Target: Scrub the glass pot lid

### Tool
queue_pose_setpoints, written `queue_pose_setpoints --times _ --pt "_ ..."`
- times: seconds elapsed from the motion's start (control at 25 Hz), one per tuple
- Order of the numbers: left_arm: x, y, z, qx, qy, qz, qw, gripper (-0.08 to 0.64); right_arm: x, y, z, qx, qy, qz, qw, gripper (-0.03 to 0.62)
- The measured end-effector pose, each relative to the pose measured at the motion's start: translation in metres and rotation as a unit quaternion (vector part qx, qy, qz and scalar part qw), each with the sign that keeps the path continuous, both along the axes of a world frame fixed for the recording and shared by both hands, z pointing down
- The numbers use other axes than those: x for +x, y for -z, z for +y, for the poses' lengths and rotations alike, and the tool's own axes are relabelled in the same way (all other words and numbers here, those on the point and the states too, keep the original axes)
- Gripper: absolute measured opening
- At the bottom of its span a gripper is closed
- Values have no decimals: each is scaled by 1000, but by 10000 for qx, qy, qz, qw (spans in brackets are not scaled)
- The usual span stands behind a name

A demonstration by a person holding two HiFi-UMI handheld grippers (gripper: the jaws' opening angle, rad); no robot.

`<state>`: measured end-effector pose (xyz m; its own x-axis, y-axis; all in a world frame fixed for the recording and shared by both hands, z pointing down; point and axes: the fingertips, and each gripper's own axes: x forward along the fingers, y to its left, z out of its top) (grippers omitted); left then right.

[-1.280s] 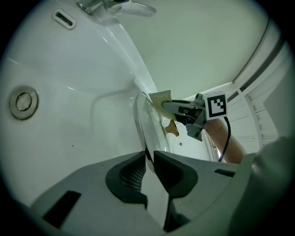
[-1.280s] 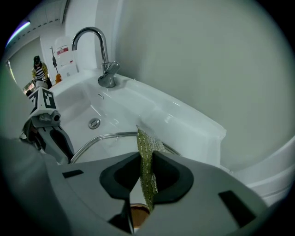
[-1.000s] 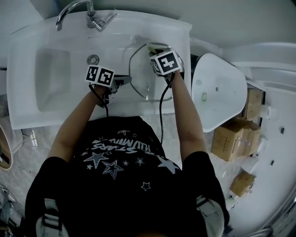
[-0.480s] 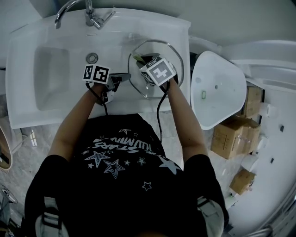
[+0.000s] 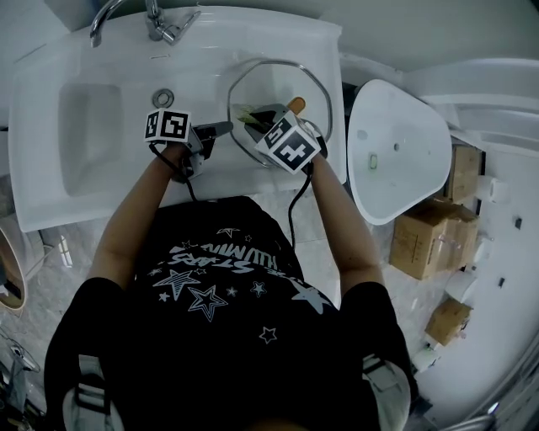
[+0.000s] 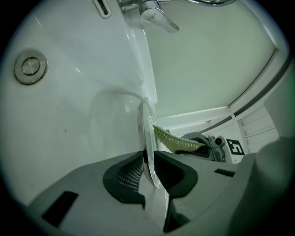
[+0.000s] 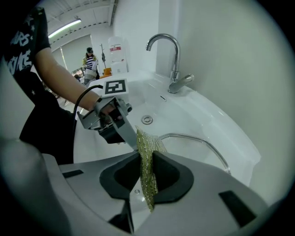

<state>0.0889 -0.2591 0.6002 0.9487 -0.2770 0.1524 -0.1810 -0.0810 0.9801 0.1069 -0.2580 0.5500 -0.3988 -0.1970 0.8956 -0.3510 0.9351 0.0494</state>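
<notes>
Holding the round clear-glass pot lid [image 5: 274,80] by its left rim, the left gripper [image 6: 148,159] has its jaws drawn narrow onto the glass edge. In the left gripper view that edge passes between the dark pads edge-on. The lid lies over the white moulded sink counter [image 5: 210,50], to the right of the basin [image 5: 88,139] and below the chrome tap [image 5: 160,25]. Whether its far rim rests on the counter cannot be told.

The right gripper [image 7: 147,161] is clamped on a green-gold mesh scouring pad [image 7: 148,177], which stands between its pads and projects past the tips. In the head view this gripper is over the near half of the lid, tilted steeply down, with the pad aimed at the glass just beside the left gripper's clamping point. Contact between pad and glass is not confirmed in any view. A small tan round part [image 5: 296,104] shows just beyond the right gripper; it may be the lid's knob, but this is unverified.

Governing relation: the glass spreads rightward and away from the left gripper, so the unscrubbed area lies to the right of the pad. The right gripper is the nearer one to the lid's centre. In this inspector's judgement, a scrubbing stroke would run outward from the clamped rim. Pressure far from that rim could lever the lid in the jaws.
</notes>
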Motion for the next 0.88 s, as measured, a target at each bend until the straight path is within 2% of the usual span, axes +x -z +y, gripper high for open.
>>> queue_pose_setpoints --times 0.36,0.72,0.88 --pt "3 1 0 2 122 -183 9998 61 22 1 44 50 598 -222 9980 69" --pt "5 0 -1 -25 323 -526 9981 61 57 4 77 -61 905 -452 9949 69" --pt "7 0 0 -7 419 -741 9964 61 74 6 92 -61 1119 -350 9931 69"
